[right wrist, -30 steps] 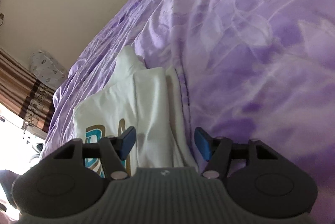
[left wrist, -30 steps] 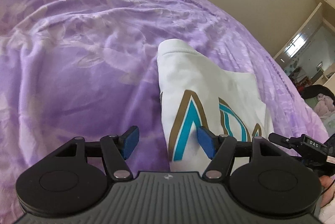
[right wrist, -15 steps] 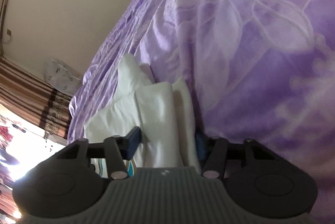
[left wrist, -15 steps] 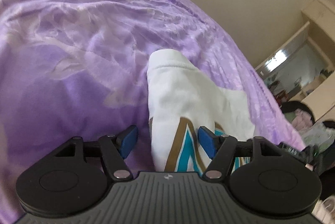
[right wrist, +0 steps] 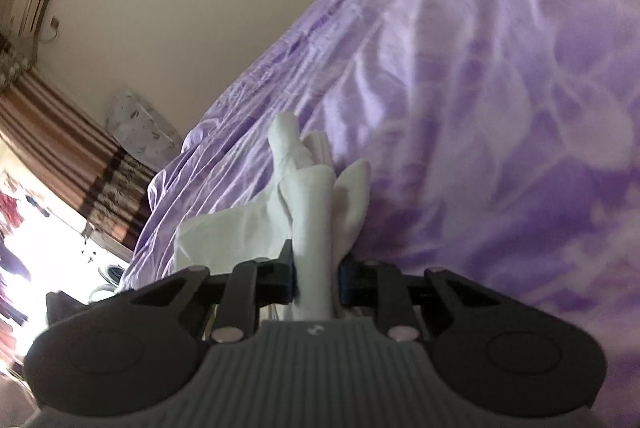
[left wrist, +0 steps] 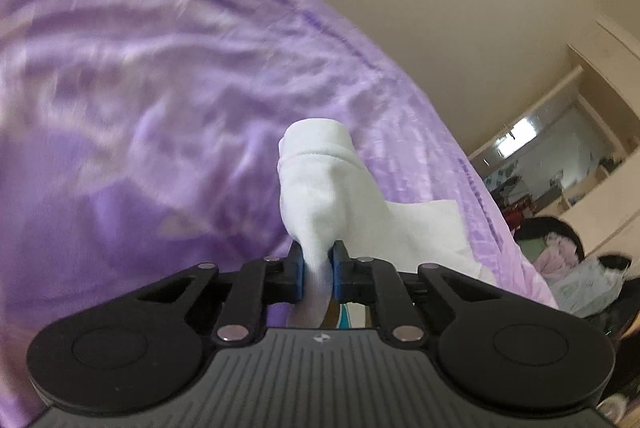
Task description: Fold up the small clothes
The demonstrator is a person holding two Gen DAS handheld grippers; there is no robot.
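Both grippers are closed on the white shirt (left wrist: 320, 204), which lies partly folded on the purple bed (left wrist: 140, 108). The left gripper (left wrist: 318, 270) pinches a bunched edge between its jaws, the cloth rising just ahead of them; the right gripper (right wrist: 316, 276) clamps a folded strip of the shirt (right wrist: 312, 212) the same way. The step in hand looks like lifting the near edge to fold it forward. Done well, both grippers would rise together, level and apart, keeping the cloth taut so the layers do not slip.
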